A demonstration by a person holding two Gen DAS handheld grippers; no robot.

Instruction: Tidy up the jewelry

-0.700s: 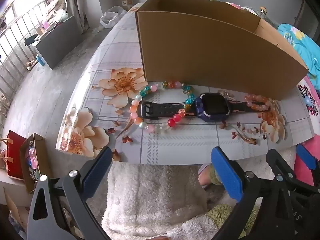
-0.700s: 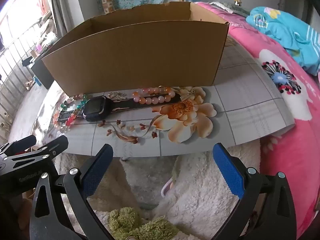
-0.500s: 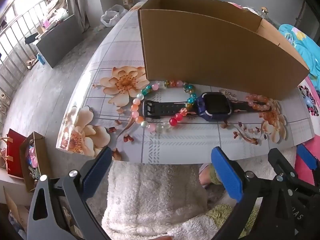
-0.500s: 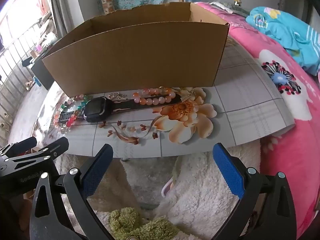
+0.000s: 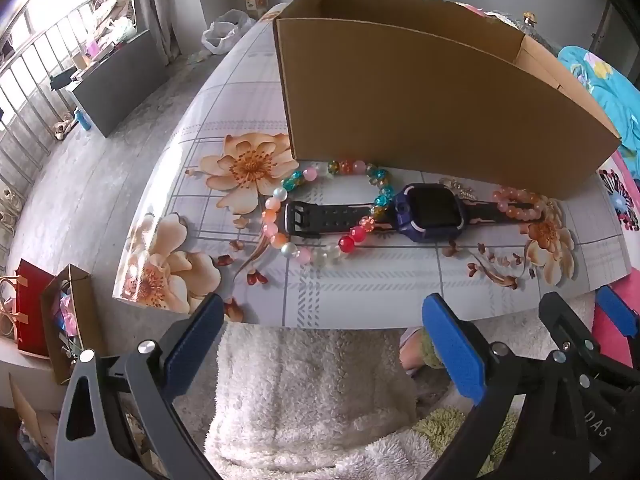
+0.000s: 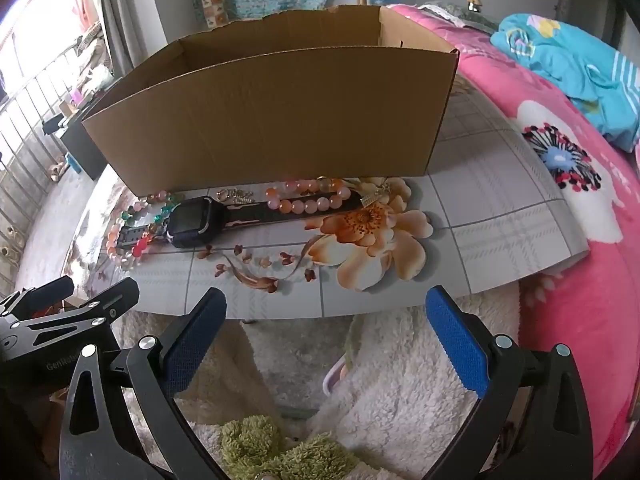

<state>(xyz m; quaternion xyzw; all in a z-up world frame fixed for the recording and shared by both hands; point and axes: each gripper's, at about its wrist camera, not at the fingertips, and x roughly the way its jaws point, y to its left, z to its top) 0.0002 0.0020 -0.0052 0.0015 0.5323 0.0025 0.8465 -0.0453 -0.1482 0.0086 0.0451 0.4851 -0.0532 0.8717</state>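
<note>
Bed: pink floral bedding fills the right side of my right wrist view, with a blue blanket bunched up at the far end.
Surface: floral-print surface with big orange flowers, and everything I care about sits on it.
Box: open cardboard box standing upright at the back of the surface, I can't see what's inside from either camera.
Fluffy fabric: white fleecy stuff under both cameras, below the near edge of the surface.
Left hand-held gripper: fingers wide apart, nothing between them, hanging over the white fleece short of the surface edge, angled down.
Right hand-held gripper: same deal, spread fully with nothing in it, also short of the surface edge. I can see its black frame at the right edge of my left view too.
Watch: dark smartwatch lying flat right in front of the box, strap stretched out left and right.
Colourful bracelet: multicolour bead bracelet looped around the watch's left strap end, far side almost against the box.
Pink bracelet: pink-orange bead bracelet lying over the watch's other strap end, just in front of the box.
Small bit: a little gold-coloured chain piece between watch and box, too small to make out.
</note>
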